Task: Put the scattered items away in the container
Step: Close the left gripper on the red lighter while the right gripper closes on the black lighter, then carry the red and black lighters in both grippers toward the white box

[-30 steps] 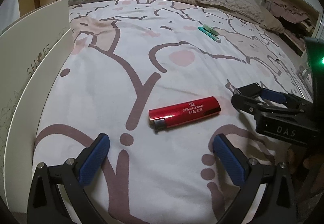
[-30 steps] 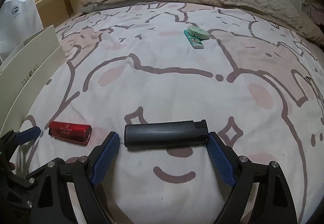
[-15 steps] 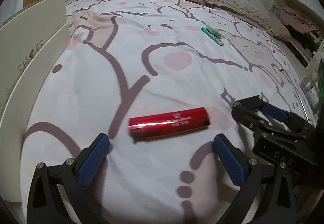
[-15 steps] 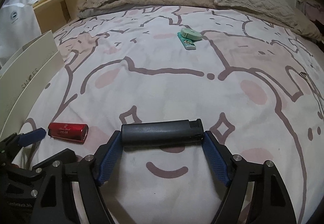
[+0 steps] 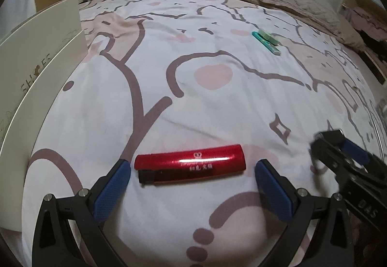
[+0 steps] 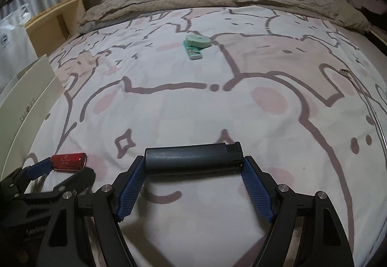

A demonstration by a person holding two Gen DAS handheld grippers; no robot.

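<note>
Two lighters lay on the cartoon-print bedsheet (image 5: 193,88). My right gripper (image 6: 193,168) pinched the dark grey plastic lighter (image 6: 193,158) endwise between both pads. My left gripper (image 5: 192,171) stood spread, bracketing the glossy red metal lighter (image 5: 191,166) without touching. I judged I should centre it before squeezing, then lift towards the cream cardboard box (image 5: 36,68).

- The left gripper (image 5: 191,176) points steeply down, jaws wide, blue pads (image 5: 113,188) clear of what lies between them.
- The right gripper (image 6: 193,168), likewise tilted downward, has both pads (image 6: 131,186) pressed on an item's ends.
</note>
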